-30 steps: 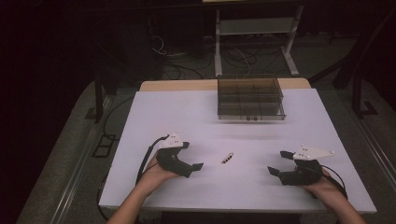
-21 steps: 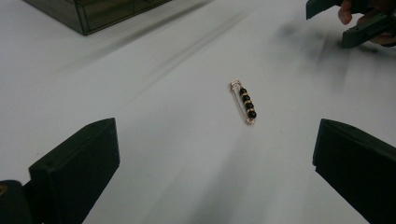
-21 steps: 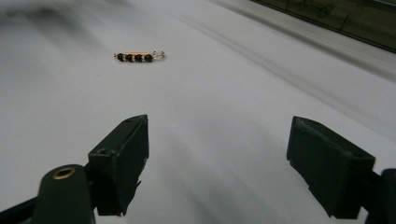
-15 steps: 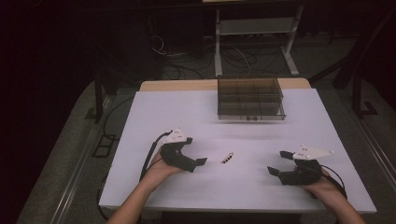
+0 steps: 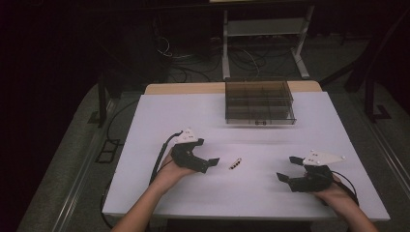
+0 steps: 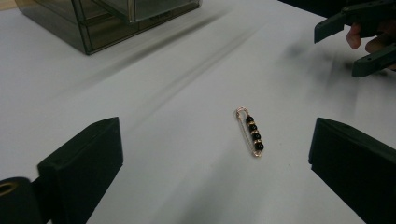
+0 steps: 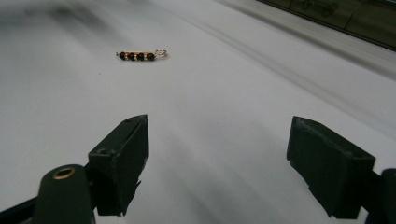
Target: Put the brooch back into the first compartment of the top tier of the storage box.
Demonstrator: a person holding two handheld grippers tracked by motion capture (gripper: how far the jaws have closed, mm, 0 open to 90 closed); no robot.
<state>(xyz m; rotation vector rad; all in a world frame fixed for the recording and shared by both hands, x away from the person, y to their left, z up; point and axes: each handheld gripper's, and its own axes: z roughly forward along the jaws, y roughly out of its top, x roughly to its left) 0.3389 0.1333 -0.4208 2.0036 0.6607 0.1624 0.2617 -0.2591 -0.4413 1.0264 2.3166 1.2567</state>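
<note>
Lying just ahead of open left claw (image 6: 215, 158): beaded pin (image 6: 250, 132), untouched.

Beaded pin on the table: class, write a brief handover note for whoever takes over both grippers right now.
Left gripper: jaws open, holding nothing, close to the beaded pin and aimed at it.
Right gripper: jaws open, holding nothing, farther from the pin.
The pin lies flat on the white table, between the grippers, touched by neither.
The smoky drawer box stands at the far edge, drawers apparently shut.
Done: nothing gripped.
Left: probably grasp the pin, likely with the left gripper.
</note>
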